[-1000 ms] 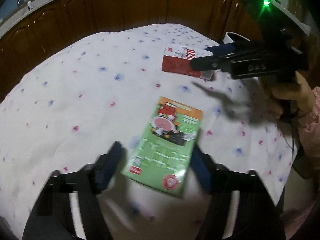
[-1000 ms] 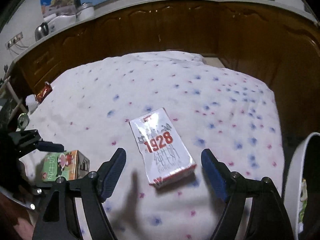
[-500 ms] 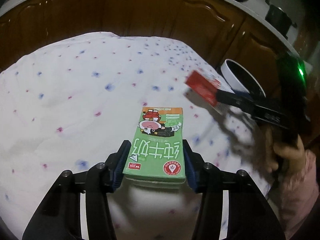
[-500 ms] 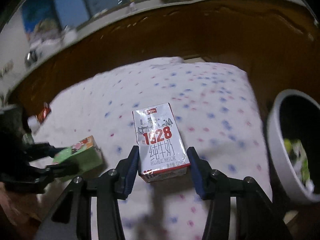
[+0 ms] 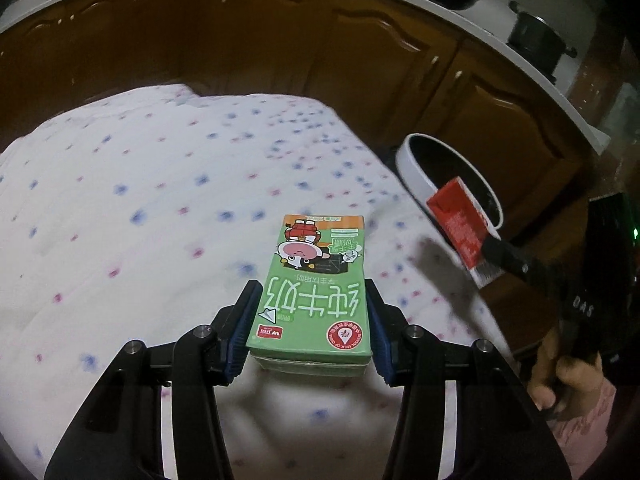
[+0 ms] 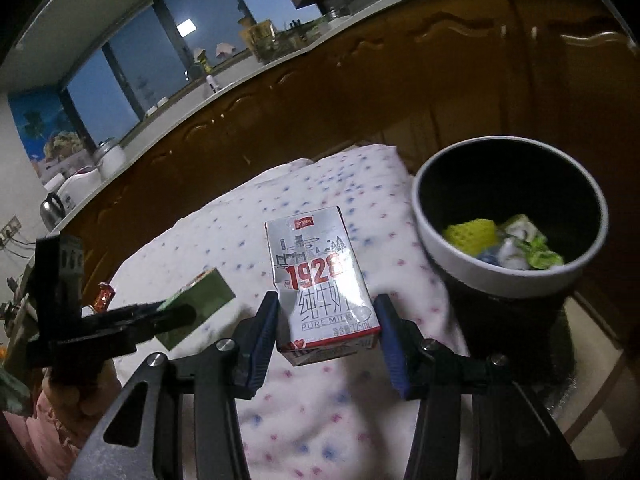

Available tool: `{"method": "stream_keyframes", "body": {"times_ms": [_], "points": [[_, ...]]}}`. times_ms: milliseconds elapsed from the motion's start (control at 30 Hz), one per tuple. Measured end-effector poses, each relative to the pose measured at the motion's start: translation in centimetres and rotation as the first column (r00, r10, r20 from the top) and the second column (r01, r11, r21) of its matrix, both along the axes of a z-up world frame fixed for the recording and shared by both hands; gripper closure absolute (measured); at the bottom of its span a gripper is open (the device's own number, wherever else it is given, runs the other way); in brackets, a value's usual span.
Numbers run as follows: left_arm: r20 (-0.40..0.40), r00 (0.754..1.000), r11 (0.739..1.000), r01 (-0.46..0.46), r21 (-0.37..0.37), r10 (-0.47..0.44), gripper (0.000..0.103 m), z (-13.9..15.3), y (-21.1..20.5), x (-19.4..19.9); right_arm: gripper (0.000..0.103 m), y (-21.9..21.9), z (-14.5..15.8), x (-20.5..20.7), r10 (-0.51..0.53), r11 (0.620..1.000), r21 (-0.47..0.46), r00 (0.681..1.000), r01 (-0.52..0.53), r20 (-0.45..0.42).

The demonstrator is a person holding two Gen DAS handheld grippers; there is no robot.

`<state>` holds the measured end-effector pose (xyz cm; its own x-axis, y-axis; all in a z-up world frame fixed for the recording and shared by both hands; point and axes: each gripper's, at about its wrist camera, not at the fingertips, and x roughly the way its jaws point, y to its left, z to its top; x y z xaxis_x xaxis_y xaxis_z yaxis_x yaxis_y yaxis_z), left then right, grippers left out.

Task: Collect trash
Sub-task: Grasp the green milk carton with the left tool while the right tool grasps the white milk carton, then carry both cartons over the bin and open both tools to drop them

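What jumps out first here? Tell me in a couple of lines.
Each hand has a milk carton clamped in its tongs, lifted above the dotted white cloth: the left tongs grip a green carton, the right tongs grip a white and red "1928" carton. Just right of that carton stands a white-rimmed dark bin, at the cloth's edge, with yellow and green scraps already inside.

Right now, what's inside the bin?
The bin holds crumpled trash: a yellow piece, plus white and green wrappers. Whatever lies beneath them is covered.
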<state>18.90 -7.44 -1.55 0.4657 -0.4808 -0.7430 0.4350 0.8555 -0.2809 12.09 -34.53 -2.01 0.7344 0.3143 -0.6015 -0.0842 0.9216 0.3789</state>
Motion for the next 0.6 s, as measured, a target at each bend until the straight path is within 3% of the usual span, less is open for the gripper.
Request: {"method": "stream_keyframes", "body": {"times_ms": [600], "points": [[0.062,0.988,0.990,0.142,0.008,-0.142,0.055,2.9,-10.1,0.4,0.054,-7.2,1.4,-2.4,-0.187,0.982,-0.004,0.982,0.187,0.020]]}}
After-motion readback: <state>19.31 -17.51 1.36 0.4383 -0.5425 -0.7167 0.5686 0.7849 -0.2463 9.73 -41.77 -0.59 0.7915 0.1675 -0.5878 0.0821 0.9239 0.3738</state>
